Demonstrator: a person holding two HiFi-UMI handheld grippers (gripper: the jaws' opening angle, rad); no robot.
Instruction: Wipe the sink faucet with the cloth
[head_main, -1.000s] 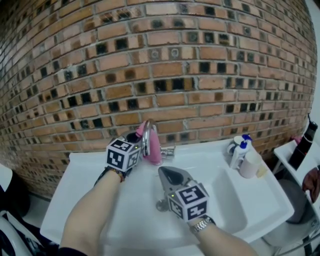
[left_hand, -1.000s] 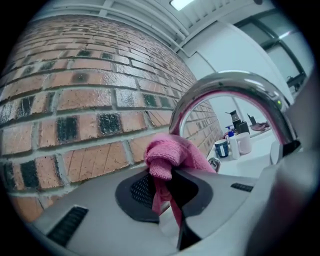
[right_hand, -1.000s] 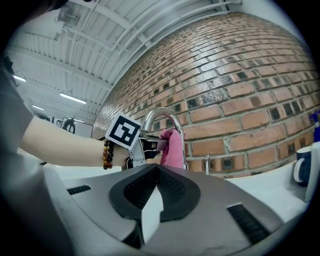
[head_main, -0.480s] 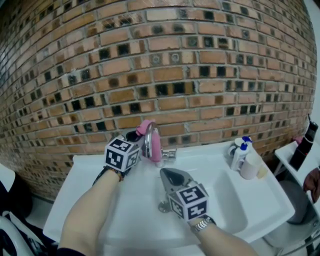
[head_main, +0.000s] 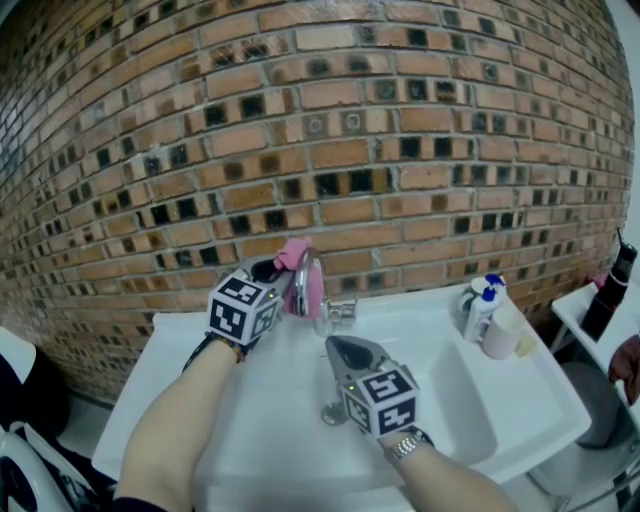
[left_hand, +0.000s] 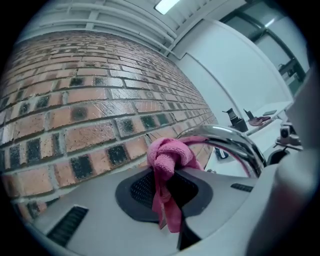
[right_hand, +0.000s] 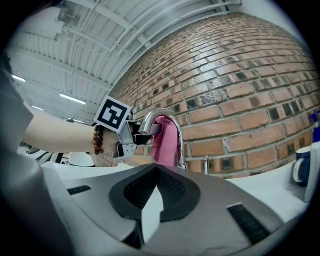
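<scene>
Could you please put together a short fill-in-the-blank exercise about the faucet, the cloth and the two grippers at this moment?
1. The left gripper has its jaws shut on a cloth that is ____ in colour.
2. That cloth is draped over the spout of the faucet, which stands in front of a ____ wall.
3. The right gripper has its jaws ____, with nothing between them.

Missing words: pink; brick; shut.
</scene>
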